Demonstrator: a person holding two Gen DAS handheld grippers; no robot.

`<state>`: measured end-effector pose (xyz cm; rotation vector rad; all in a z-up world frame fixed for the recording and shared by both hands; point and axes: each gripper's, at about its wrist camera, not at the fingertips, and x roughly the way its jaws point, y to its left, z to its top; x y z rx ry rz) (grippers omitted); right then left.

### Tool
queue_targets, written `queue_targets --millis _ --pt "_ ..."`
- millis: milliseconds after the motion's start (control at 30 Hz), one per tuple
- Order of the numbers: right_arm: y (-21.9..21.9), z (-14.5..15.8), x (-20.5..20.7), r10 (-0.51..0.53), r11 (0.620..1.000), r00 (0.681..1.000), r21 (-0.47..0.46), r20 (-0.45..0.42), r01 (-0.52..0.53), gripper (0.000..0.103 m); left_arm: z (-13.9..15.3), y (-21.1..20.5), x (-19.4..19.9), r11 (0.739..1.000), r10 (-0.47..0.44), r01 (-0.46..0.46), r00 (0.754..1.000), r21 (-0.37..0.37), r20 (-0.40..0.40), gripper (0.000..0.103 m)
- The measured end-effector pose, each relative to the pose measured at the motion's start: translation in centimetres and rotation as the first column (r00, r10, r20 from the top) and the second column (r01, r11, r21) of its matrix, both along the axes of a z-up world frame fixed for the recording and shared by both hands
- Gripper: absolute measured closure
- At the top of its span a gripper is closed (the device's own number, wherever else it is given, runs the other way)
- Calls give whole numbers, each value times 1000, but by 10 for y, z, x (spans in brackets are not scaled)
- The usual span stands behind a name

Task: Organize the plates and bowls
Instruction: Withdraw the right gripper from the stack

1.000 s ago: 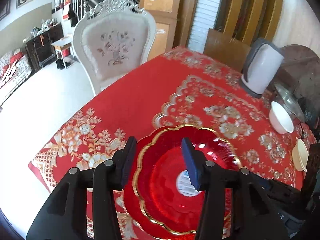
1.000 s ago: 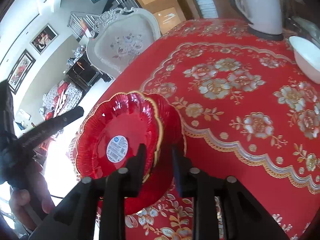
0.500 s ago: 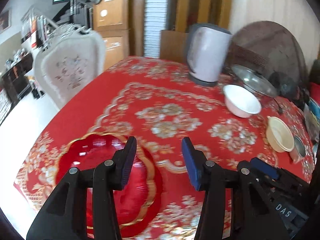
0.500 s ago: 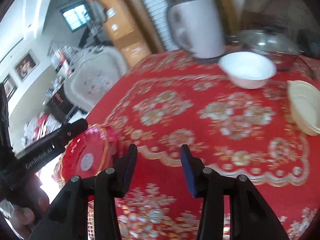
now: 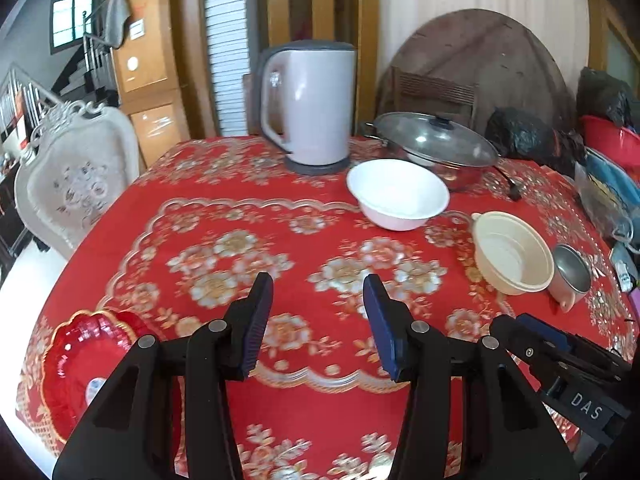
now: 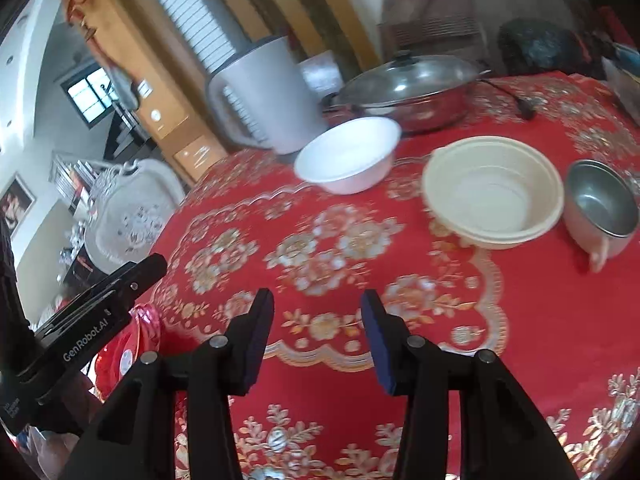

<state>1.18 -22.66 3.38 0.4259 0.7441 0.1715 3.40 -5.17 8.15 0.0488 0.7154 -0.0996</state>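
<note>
The stacked red plates with gold rims lie at the table's near left corner; they also show in the right wrist view, partly behind the left gripper's body. A white bowl sits in front of the kettle. A cream bowl sits to its right, next to a small metal cup. My left gripper is open and empty above the tablecloth. My right gripper is open and empty, pointing toward the bowls.
A grey kettle and a lidded steel pan stand at the back of the red flowered tablecloth. A white chair stands off the table's left side. Black bags and a red basin crowd the right.
Both grippers have swung right, away from the red plates and toward the bowls. The right gripper, nearly closed at the plate rim a second ago, has opened. The plates stay stacked at left.
</note>
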Motion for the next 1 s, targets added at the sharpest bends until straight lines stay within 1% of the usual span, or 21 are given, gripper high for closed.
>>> queue_targets --millis 167,400,1000 --pt "-20 1 -2 -33 999 999 6 4 33 57 -4 -24 10 999 -33 33 999 15 0 56" --pt "-37 -1 -1 -59 998 998 14 1 59 57 -14 -42 25 999 -46 46 999 24 -19 56" --pt "-41 -10 20 -54 998 998 21 -29 55 56 -36 -51 50 998 -38 41 997 50 -61 56"
